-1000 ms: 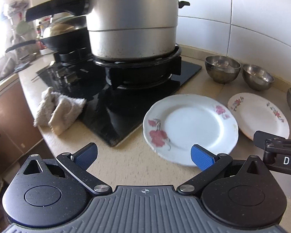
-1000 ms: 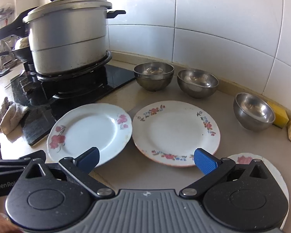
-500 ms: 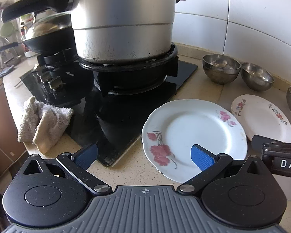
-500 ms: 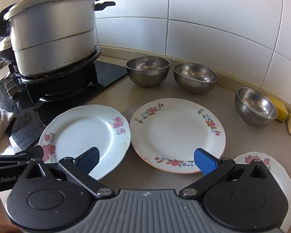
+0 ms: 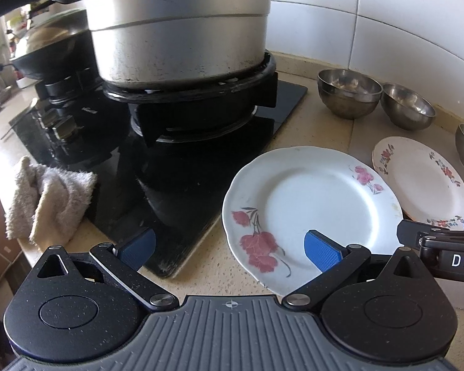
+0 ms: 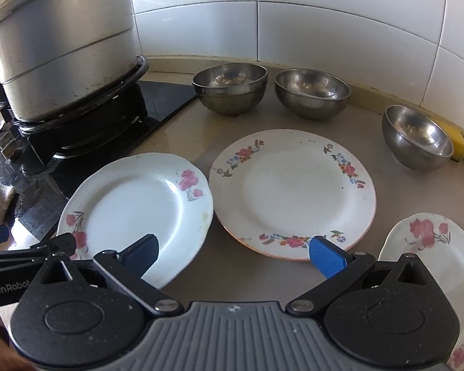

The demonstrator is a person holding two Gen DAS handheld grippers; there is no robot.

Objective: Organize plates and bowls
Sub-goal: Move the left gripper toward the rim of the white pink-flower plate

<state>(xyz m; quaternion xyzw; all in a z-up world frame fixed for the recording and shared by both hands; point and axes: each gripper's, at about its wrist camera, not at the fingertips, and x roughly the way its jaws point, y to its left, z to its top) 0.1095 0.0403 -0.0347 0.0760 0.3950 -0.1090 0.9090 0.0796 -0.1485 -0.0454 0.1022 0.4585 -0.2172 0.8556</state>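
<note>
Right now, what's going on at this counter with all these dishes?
A person holds a hand-held gripper in each hand, both open and holding nothing. The left hand-held gripper hovers over the near edge of a white plate with pink flowers beside the stove. The right hand-held gripper faces a floral-rimmed plate. Three steel bowls wait by the tiled wall, unstacked.

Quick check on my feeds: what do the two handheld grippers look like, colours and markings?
Both match: the left gripper and right gripper have black linkage arms, blue ribbed finger pads, round black pivot housings and a grey ridged base. White lettering marks their sides: "GenRobot" on the left, "DA" on the right.
</note>
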